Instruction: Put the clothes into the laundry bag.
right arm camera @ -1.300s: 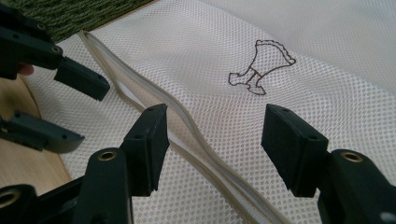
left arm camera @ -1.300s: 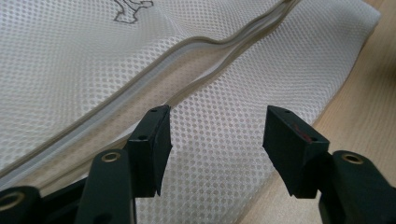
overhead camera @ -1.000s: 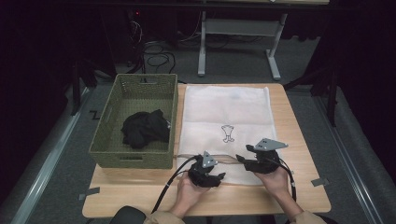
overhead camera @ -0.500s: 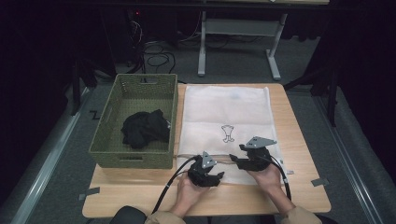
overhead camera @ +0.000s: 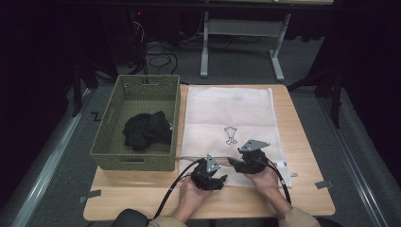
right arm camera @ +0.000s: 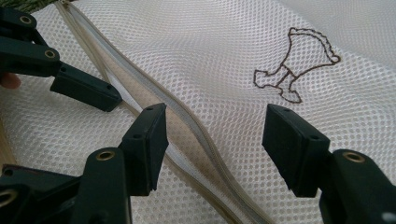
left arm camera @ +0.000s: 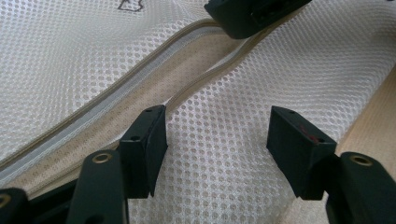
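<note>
A white mesh laundry bag (overhead camera: 231,113) with a small outlined figure (overhead camera: 231,135) lies flat on the wooden table. Its zip (left arm camera: 93,116) along the near edge stands parted. My left gripper (overhead camera: 221,176) hovers open over the near flap; in the left gripper view its jaws (left arm camera: 217,135) straddle bare mesh beside the zip edge, gripping nothing. My right gripper (overhead camera: 232,163) is just beyond it, open, pointing left. In the right gripper view its jaws (right arm camera: 215,135) stand over the open zip (right arm camera: 187,121), with one finger of the left gripper (right arm camera: 84,88) close by at upper left.
A green woven basket (overhead camera: 142,82) stands left of the bag with a black garment (overhead camera: 146,130) inside. A strip of bare table (overhead camera: 302,198) runs along the front edge. Cables and desk legs are on the floor beyond the table.
My right gripper has shifted left and a little lower, closer to the left gripper and the zip. The left gripper has stayed put.
</note>
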